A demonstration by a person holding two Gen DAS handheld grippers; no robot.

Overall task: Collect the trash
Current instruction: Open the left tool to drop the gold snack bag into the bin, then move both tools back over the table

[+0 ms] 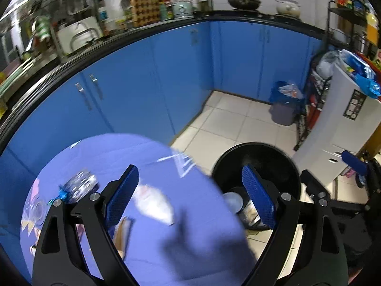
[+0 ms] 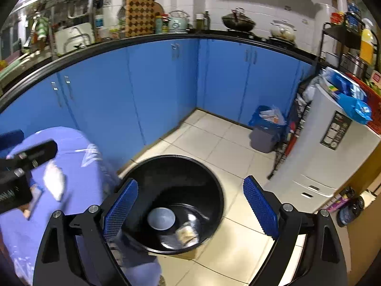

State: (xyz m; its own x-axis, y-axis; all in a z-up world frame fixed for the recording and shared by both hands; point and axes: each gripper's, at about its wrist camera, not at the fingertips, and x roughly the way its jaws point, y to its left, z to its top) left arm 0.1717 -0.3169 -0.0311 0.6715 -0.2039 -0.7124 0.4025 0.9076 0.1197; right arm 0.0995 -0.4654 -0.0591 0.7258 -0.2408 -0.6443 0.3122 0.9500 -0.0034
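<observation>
1. Left hand-held gripper (image 1: 190, 190): jaws spread wide, nothing between the blue pads. I see it over the edge of the bench (image 1: 147, 250), which wears a purple-blue cloth.
2. Right hand-held gripper (image 2: 190, 202): also wide open and empty, hanging over the black bin (image 2: 209, 178).
3. Trash on the bench, left view: crumpled white wrapper (image 1: 154, 202) just past the left pad, a clear plastic bottle with blue cap (image 1: 79, 186) further left, and a brown cardboard piece (image 1: 121, 233) near the left finger. All blurred, so I can't give finer detail.
4. Black bin stands on the floor tiles just beside the bench. Inside it: a pale round lid or dish (image 2: 161, 218) and a crinkled packet (image 2: 187, 234), close to each other at the bottom.
5. Farther out: small grey bin with blue liner (image 2: 264, 131), stuffed with rubbish, in the corner by the blue cabinets (image 2: 154, 90).
6. To its right, a white appliance (image 2: 333, 147) with blue packets on top, beside a black wire rack.
7. Back wall: counter with a kettle (image 2: 178, 23), a wok and a white pot.
</observation>
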